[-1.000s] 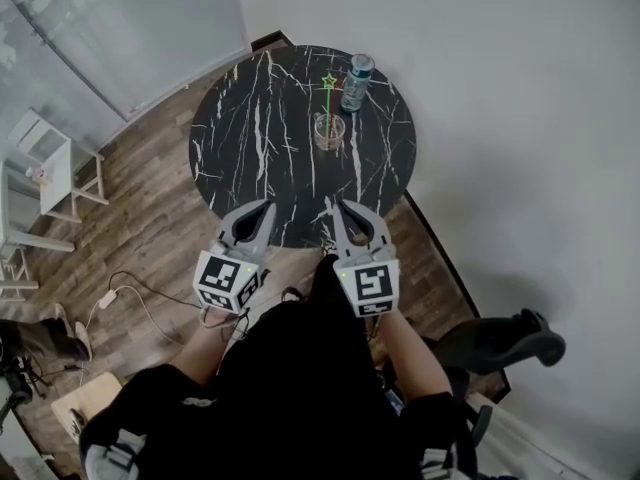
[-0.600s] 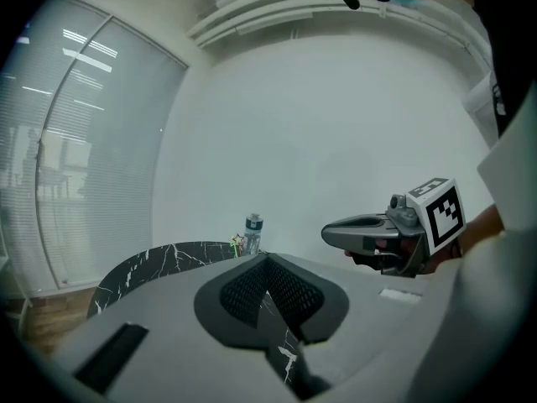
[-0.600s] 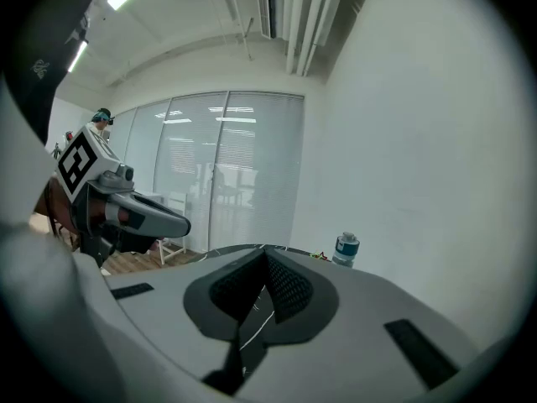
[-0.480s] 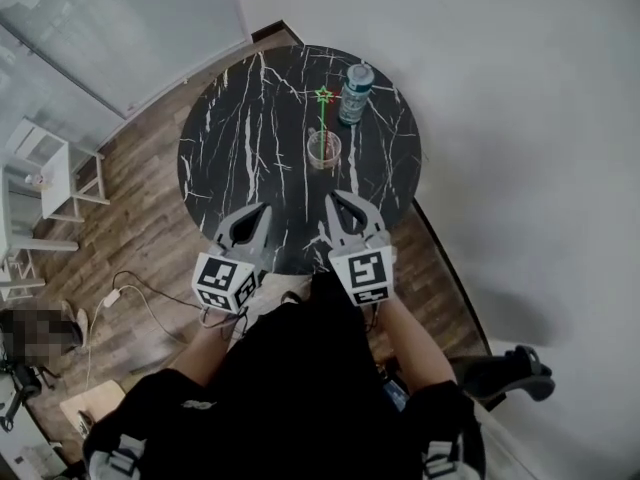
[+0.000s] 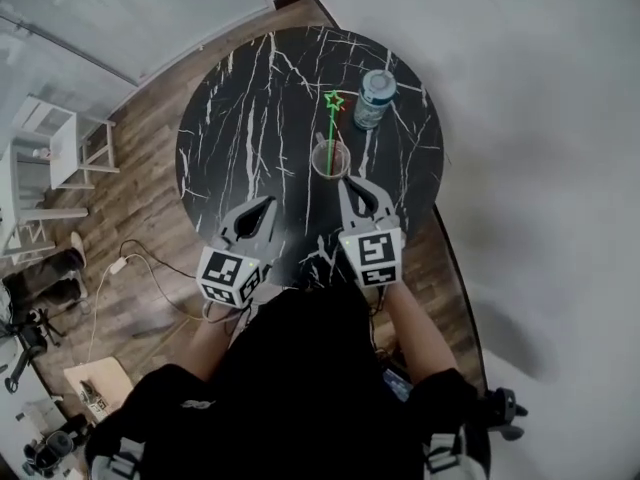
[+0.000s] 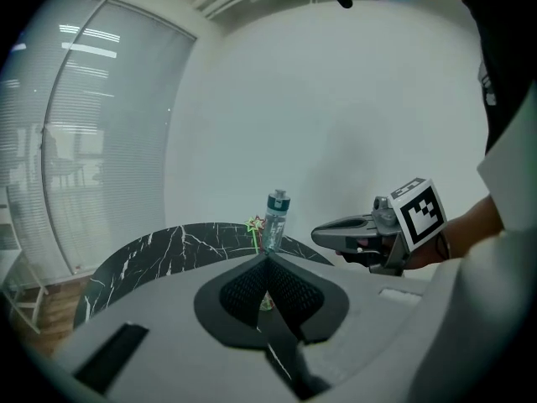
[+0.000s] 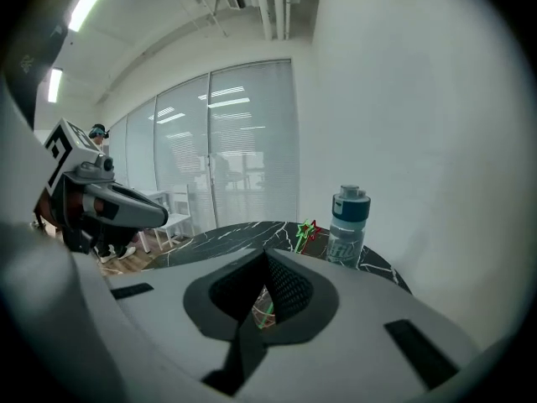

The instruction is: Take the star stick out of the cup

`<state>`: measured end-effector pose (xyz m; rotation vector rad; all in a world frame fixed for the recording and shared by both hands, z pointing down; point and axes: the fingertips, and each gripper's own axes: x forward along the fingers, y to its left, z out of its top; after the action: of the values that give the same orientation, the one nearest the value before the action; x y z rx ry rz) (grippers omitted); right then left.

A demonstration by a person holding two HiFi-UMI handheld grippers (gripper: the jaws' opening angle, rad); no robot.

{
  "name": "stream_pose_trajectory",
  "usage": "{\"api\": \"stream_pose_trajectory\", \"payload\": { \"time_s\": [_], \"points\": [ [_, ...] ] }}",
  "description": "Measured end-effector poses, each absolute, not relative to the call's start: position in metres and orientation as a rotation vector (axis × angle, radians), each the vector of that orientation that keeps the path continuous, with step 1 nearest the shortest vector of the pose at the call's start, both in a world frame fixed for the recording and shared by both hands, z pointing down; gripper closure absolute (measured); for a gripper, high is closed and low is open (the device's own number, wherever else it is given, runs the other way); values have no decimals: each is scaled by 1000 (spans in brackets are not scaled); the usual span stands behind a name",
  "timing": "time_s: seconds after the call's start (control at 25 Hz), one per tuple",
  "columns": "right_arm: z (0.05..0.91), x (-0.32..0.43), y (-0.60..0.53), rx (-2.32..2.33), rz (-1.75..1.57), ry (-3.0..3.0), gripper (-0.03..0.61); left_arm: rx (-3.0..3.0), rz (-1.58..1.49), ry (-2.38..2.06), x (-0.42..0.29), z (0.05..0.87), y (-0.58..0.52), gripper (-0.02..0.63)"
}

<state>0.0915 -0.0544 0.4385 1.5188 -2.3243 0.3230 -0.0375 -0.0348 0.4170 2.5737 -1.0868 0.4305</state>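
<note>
A clear cup (image 5: pixel 330 158) stands on the round black marble table (image 5: pixel 240 128), right of its middle. A green star stick (image 5: pixel 333 100) stands upright in the cup, its star above the rim. My right gripper (image 5: pixel 352 186) is shut and empty, its tip just short of the cup's near side. My left gripper (image 5: pixel 266 206) is also shut and empty, over the table's near edge, left of the cup. In the left gripper view the star stick (image 6: pixel 254 223) shows beyond the shut jaws. In the right gripper view the star stick (image 7: pixel 306 231) rises ahead, with the cup (image 7: pixel 263 313) glimpsed between the jaws.
A water bottle (image 5: pixel 375 98) with a teal cap stands just right of and behind the cup; this bottle (image 7: pixel 347 225) is close to the star. A white wall runs along the right. White furniture (image 5: pixel 60 148) and cables (image 5: pixel 120 268) lie on the wooden floor at the left.
Both grippers have moved forward over the table's near edge. The right one has come up close to the cup. The star stick and the bottle stay in place.
</note>
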Motion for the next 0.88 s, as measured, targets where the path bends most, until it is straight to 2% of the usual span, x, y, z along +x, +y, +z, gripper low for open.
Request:
{"api": "stream_pose_trajectory", "payload": {
  "time_s": [0.88],
  "points": [
    [518, 98, -145, 1346, 493, -2337, 580, 2361, 549, -1163, -27, 495, -90, 615]
  ]
}}
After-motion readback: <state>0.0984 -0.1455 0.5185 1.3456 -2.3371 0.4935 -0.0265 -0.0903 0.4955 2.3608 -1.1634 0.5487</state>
